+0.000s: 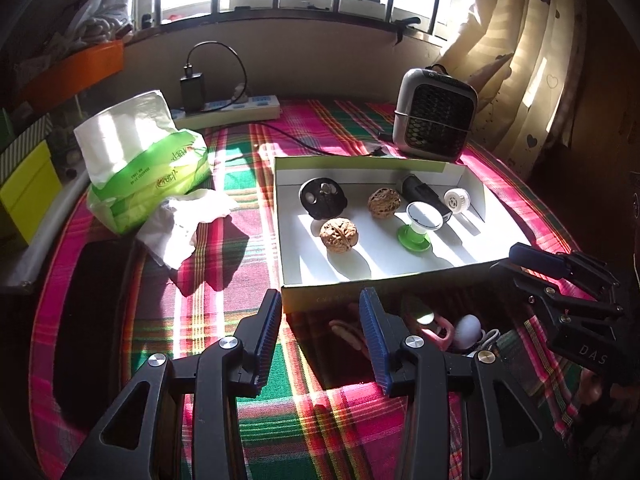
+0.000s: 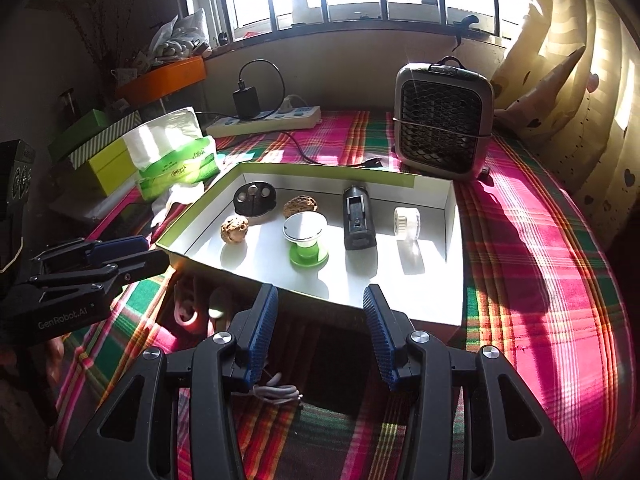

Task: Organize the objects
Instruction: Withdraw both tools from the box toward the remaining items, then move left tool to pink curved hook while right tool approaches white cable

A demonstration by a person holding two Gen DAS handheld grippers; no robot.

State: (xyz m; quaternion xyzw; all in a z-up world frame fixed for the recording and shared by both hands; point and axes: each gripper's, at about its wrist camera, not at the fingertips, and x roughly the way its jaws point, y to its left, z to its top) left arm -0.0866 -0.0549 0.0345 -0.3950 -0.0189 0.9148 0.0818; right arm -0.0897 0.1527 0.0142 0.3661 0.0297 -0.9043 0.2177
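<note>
We hold the left tool (image 1: 320,308) and right tool (image 2: 320,300) open, empty, before the white tray (image 1: 404,276); shadowed items beneath, perhaps cables.

Black gripper (image 1: 320,304) frames, ribbed blue pads, silver screws, white lettering

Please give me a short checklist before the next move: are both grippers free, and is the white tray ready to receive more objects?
1. Left gripper open and empty: ok.
2. Right gripper open and empty: ok.
3. White tray has bare floor at its near side: ok.
4. Two walnuts, green stand, black disc, black cylinder and white spool all inside the tray: ok.
5. Small items in the shadow before the tray, identity and number: cannot tell.
6. Grippers apart from each other: ok.
</note>
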